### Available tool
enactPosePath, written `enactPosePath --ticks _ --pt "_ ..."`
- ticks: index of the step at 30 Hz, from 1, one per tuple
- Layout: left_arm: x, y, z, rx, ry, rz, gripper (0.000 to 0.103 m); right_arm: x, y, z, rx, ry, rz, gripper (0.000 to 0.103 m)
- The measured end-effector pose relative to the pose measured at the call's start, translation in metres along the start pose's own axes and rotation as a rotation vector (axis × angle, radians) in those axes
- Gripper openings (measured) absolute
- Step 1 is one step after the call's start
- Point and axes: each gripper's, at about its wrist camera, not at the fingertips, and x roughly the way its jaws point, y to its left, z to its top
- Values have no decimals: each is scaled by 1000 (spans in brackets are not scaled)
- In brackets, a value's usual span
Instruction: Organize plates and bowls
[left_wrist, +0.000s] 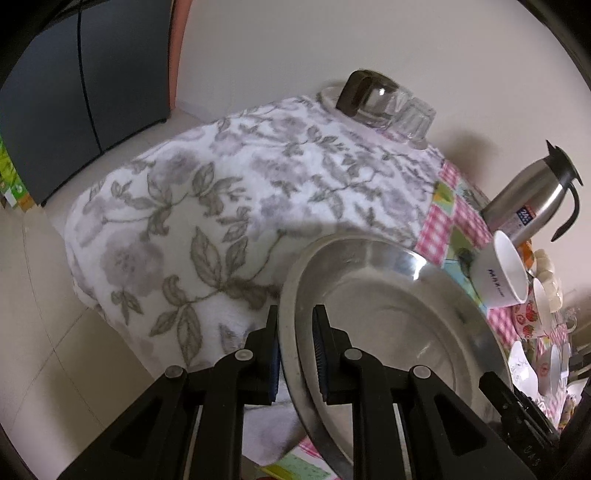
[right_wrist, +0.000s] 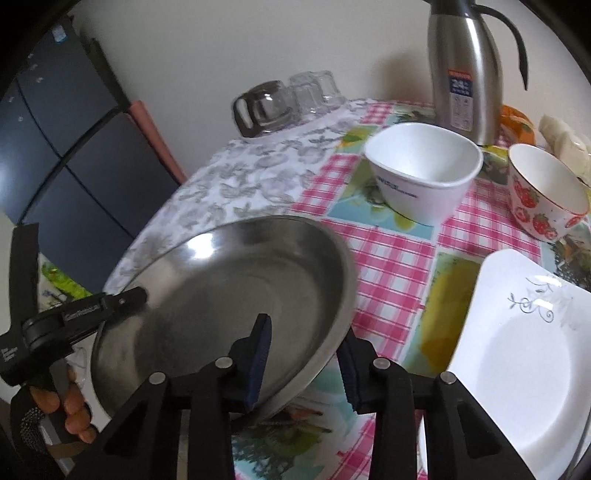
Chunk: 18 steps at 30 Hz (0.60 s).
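- Currently left gripper (left_wrist: 295, 354) clamped on steel plate (left_wrist: 388, 325) rim, plate tilted above checked tablecloth (right_wrist: 388, 266).
- Right gripper (right_wrist: 306, 365) straddles opposite rim; whether its pads press it, can't tell.

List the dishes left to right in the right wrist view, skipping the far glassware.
Steel plate → white bowl → strawberry bowl; the white square plate overlaps both bowls' span, so it is left out.
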Motion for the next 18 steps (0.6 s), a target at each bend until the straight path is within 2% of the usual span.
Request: enactPosePath --ticks 8,18 --pt "-21 -25 4 41 -29 -11 16 -28 -7 4 -9 -50 -16 37" --pt "-70 -86 16 120 -113 -80 16 -102 -30 18 -8 -226 -55 37"
